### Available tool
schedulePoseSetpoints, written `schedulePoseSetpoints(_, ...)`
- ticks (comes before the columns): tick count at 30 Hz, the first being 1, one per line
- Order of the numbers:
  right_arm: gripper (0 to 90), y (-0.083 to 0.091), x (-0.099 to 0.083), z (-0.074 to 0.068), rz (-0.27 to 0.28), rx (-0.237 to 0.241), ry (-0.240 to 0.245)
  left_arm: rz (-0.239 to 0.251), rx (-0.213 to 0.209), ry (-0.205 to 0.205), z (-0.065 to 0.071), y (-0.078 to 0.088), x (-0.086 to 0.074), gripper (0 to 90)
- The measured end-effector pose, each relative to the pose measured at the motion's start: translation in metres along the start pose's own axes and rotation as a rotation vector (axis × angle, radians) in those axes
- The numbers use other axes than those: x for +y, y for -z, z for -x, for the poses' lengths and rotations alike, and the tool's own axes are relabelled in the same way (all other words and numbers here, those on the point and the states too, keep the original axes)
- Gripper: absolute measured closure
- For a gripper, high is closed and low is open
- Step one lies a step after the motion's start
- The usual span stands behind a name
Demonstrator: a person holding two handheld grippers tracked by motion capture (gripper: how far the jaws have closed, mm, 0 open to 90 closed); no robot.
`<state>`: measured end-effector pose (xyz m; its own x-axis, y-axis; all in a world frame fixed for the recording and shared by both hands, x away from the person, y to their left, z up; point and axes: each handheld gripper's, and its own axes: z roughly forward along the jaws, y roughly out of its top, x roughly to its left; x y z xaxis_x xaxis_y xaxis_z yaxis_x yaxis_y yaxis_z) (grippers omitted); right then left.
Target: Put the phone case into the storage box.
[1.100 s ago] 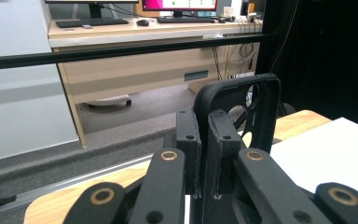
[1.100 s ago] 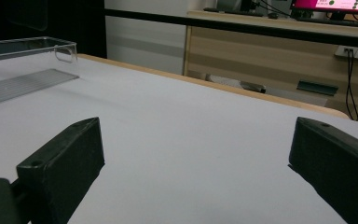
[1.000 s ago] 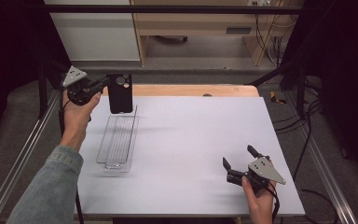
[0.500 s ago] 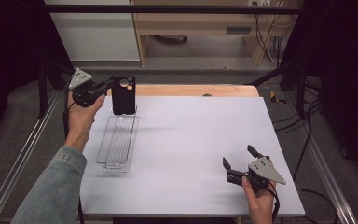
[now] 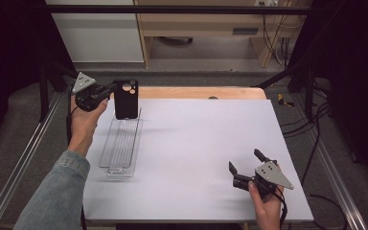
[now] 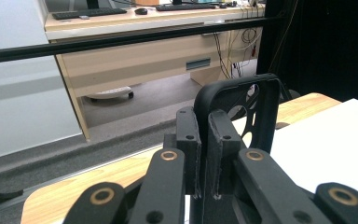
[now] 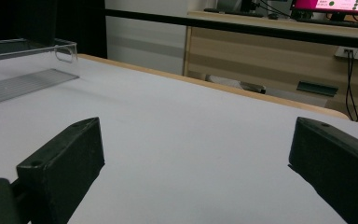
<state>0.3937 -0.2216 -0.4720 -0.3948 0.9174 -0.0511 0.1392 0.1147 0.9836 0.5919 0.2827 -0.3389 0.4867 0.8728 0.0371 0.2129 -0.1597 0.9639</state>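
Note:
A black phone case [image 5: 126, 99] with camera cut-outs hangs upright over the far end of a clear plastic tray [image 5: 120, 146]. My left gripper [image 5: 109, 91] is shut on the case's left edge, at the table's far left. In the left gripper view the two pads [image 6: 186, 140] pinch the rim of the case [image 6: 261, 112] between them. My right gripper [image 5: 244, 160] rests low near the table's front right, open with nothing between its jaws. Its own view shows the gripper [image 7: 196, 158] spread wide over bare white table, with the tray [image 7: 23, 70] far off at the left.
The white table top [image 5: 201, 143] ends in a wooden strip [image 5: 196, 92] at the far edge. Black frame rails run along both sides. Beyond the table stand a wooden desk [image 6: 135, 56] and cables on the floor.
The left hand has drifted slightly to the right with the phone case still in its grip. The right hand has stayed where it was.

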Motion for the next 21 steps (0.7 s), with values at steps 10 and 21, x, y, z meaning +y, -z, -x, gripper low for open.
schedulePoseSetpoints(10, 3.5, 0.000, 0.000, 0.000, 0.000, 0.002, -0.002, -0.003, 0.010, 0.002, -0.002, -0.009, -0.006, 84.0)
schedulePoseSetpoints(21, 3.5, -0.001, -0.001, 0.000, -0.004, 0.003, -0.003, -0.013, 0.010, -0.004, -0.003, -0.017, -0.009, 84.0)
